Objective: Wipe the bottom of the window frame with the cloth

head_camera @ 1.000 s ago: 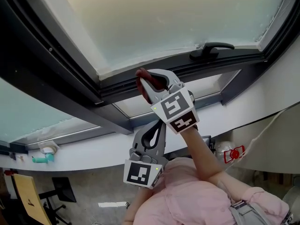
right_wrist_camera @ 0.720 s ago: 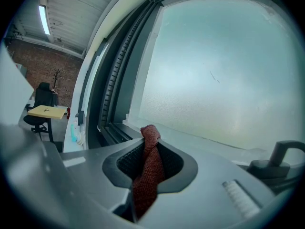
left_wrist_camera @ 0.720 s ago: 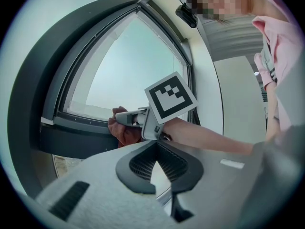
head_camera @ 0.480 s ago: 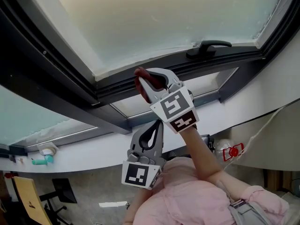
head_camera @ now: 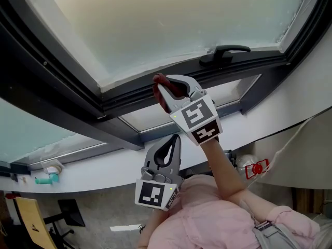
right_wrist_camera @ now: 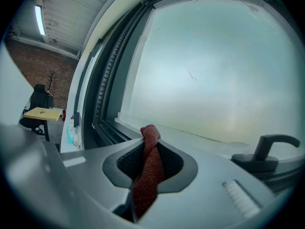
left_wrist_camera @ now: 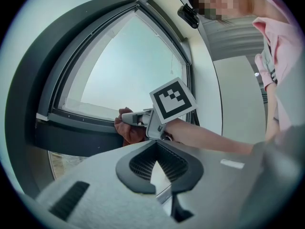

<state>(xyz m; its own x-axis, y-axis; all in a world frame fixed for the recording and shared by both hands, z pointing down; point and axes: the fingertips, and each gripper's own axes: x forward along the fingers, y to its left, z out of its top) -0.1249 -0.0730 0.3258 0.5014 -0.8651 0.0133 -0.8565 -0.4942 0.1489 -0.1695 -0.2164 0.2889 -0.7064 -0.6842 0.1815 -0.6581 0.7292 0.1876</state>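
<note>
While I watch the right gripper view, the right gripper has its jaws closed on the cloth, a rust-red piece of coarse, nubbly weave bunched and twisted into a rope. Its long axis runs along the jaws, from low beside the camera up between the dark ribbed pads, and its rounded end sticks out just past the tips, pointing at the bottom of the frame. From the head view that end sits against the bottom rail, just under the lower edge of the glass; I cannot tell how firmly it bears on it. The frame is dark grey metal with a smooth matte face and straight stepped channels, and the glass above is frosted, pale and even. A black lever handle, curved and glossy, sits on the same rail well to the right of the cloth. Below the frame runs a smooth white sill. Grey moulded plastic forms both gripper bodies, each carrying a cube of black-and-white square markers. The left gripper hangs lower, below the right one and apart from the frame, its jaws together with nothing between them.
</note>
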